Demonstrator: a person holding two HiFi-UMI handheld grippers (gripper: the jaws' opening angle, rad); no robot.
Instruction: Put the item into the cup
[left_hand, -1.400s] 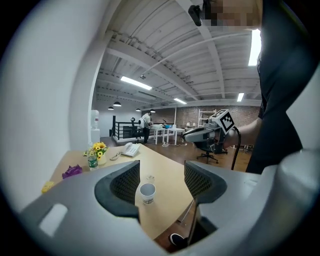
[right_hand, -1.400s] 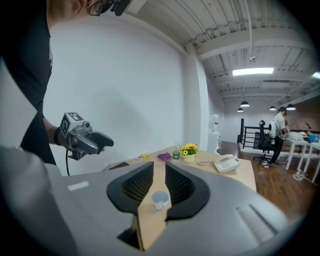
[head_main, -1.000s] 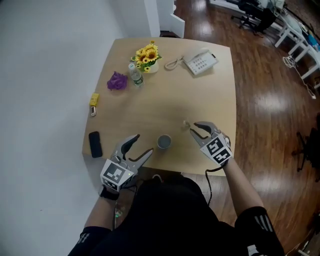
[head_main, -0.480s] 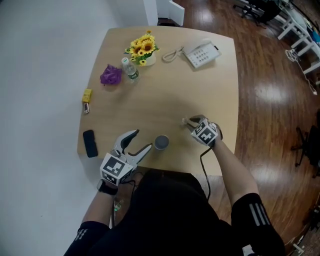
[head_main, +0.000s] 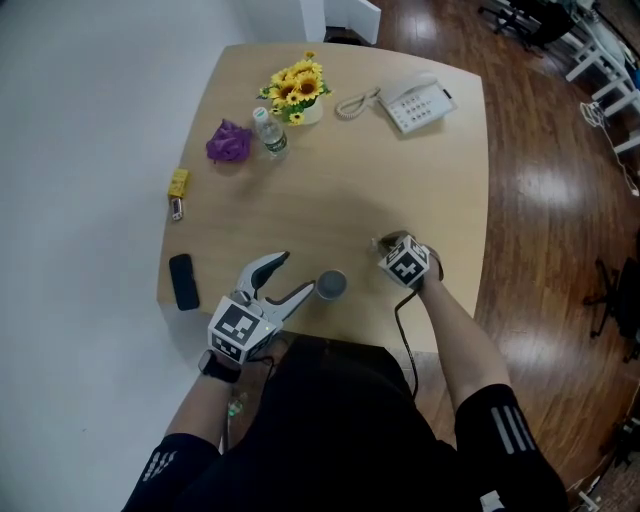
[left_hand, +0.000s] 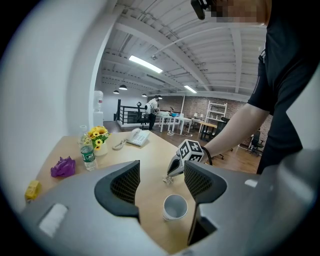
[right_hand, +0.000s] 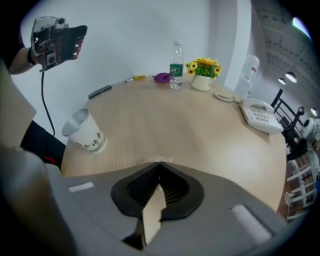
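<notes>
Wooden desk (head_main: 400, 170) bears bottle (head_main: 272, 135), flowers (head_main: 297, 88), telephone (head_main: 417, 101); cup (head_main: 331, 285) stands unobstructed; right gripper (right_hand: 159, 164) fingers clench the item (left_hand: 168, 179); left gripper (left_hand: 162, 172) fingers released.

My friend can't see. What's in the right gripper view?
The right gripper is shut on a small pale item on a wooden table. A paper cup sits to the left; a bottle, flowers and a phone are farther back.
</notes>
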